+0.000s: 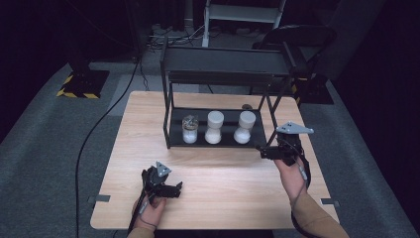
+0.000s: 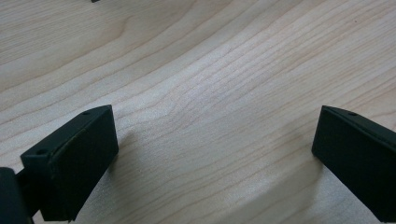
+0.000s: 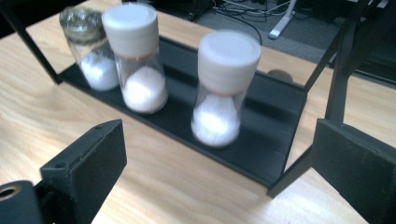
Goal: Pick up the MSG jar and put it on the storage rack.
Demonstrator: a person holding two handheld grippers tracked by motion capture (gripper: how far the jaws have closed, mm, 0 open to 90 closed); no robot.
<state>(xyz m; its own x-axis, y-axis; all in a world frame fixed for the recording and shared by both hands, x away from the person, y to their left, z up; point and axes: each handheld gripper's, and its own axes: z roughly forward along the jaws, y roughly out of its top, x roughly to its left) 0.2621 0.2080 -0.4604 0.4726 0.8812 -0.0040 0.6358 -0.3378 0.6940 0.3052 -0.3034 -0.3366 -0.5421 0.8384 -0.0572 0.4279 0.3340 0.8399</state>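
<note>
Three clear jars part-filled with white powder stand in a row on the lower shelf of a black rack (image 1: 225,142). The left jar (image 1: 189,130) (image 3: 91,51) has a clear glass top. White lids cap the middle jar (image 1: 214,127) (image 3: 137,58) and the right jar (image 1: 244,127) (image 3: 224,88). My right gripper (image 1: 262,150) (image 3: 219,158) is open, low over the table by the rack's front right leg, facing the jars with nothing between its jaws. My left gripper (image 1: 177,188) (image 2: 215,154) is open just above the bare wooden table (image 2: 201,84) near its front edge.
The rack's upper shelf (image 1: 228,62) overhangs the jars, and its thin legs (image 3: 343,65) frame them. A small dark round spot (image 1: 246,106) lies on the table behind the rack. On the floor beyond are cables (image 1: 104,119), a hazard-striped stand base (image 1: 81,82) and a chair (image 1: 302,39).
</note>
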